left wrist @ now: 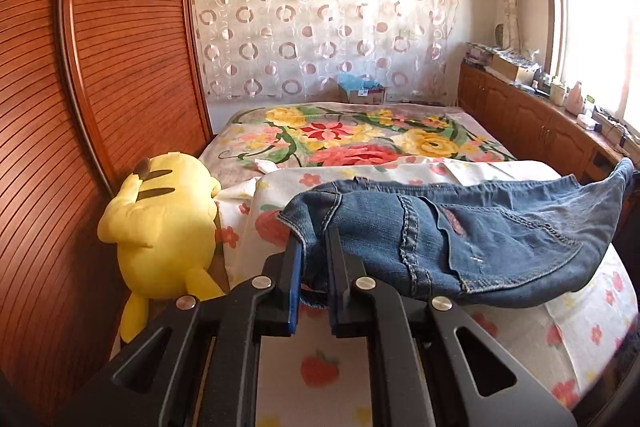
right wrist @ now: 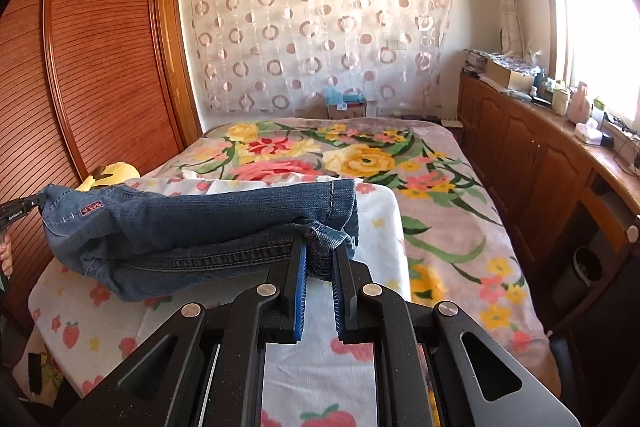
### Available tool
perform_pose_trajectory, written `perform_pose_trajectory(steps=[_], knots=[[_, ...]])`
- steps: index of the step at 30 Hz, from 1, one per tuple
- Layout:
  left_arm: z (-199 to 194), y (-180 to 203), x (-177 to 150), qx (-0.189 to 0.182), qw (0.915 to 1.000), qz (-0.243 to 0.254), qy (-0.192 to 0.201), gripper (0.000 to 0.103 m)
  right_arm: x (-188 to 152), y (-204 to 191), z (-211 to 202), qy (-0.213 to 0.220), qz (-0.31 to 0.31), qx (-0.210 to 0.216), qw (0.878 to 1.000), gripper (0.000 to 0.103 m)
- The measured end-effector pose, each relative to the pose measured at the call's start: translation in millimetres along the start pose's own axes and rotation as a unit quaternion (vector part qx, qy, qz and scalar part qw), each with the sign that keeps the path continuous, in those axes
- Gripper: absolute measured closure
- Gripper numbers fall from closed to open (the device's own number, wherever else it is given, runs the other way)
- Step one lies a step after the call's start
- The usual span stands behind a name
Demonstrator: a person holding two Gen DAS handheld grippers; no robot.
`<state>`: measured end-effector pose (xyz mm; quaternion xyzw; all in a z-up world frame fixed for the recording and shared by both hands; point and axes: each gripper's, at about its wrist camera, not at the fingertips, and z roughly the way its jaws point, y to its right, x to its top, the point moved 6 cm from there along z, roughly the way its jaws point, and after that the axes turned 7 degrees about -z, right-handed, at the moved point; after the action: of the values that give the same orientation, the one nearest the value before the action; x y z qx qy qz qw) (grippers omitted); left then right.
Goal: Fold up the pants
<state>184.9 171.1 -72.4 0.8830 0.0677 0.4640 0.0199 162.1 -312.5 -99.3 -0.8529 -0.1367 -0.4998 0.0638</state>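
Both grippers were clamped on the jeans, which we held slung between them just above the strawberry-print sheet at the near end of the bed. Our left gripper had its fingers pinched on a bunched edge of denim at the 9 o'clock end of the garment, the end that carried the small label; our right gripper was closed the same way on a thick wad near the hem at the 3 o'clock end. Between the two grips the jeans sagged and already lay doubled along their length, the lowest fold seeming to touch the sheet. We judged the denim to be fairly heavy and limp for cloth, yet stiff at the seams and hems, so it should hold a crease but drag and droop if carried by one corner only. The coarse weave looked unlikely to slip from the blue pads, and nothing about it was fragile. We judged the stitched edges the best places to take hold, since several layers bite together there. A yellow plush toy lay at 9 o'clock beside the sheet, close enough to snag a swinging end.
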Motion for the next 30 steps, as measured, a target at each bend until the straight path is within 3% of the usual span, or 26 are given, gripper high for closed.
perform_pose_trajectory(steps=[7,14,19,24,27,29,30], knots=[[-17.8,1.6,-47.5,-0.022,0.9988,-0.02,-0.039,0.091,-55.6,4.8,-17.9,-0.035,0.014,0.008,0.999,0.092],[-15.3,9.8,-77.1,-0.017,0.9979,-0.008,-0.063,0.091,-101.0,5.9,-7.3,-0.077,0.043,0.013,0.996,0.091],[-17.8,10.9,-83.8,-0.02,0.9973,-0.012,-0.07,0.089,-109.7,11.6,1.5,-0.09,0.061,0.014,0.994,0.091],[-31.4,13.7,-81.3,-0.01,0.9983,-0.006,-0.057,0.086,-97.6,18.2,6.3,-0.091,0.066,0.012,0.994,0.091],[-39.7,14.7,-76.1,-0.007,0.9989,-0.008,-0.045,0.071,-95.2,17.3,4.1,-0.093,0.067,0.008,0.993,0.084],[-44.2,22.1,-72.1,-0.017,0.9992,-0.004,-0.036,0.053,-99.3,14.4,-1.5,-0.092,0.062,-0.004,0.994,0.083],[-44.9,25.7,-71.4,-0.021,0.9992,-0.001,-0.033,0.052,-97.3,14.8,-3.4,-0.088,0.061,-0.009,0.994,0.083]])
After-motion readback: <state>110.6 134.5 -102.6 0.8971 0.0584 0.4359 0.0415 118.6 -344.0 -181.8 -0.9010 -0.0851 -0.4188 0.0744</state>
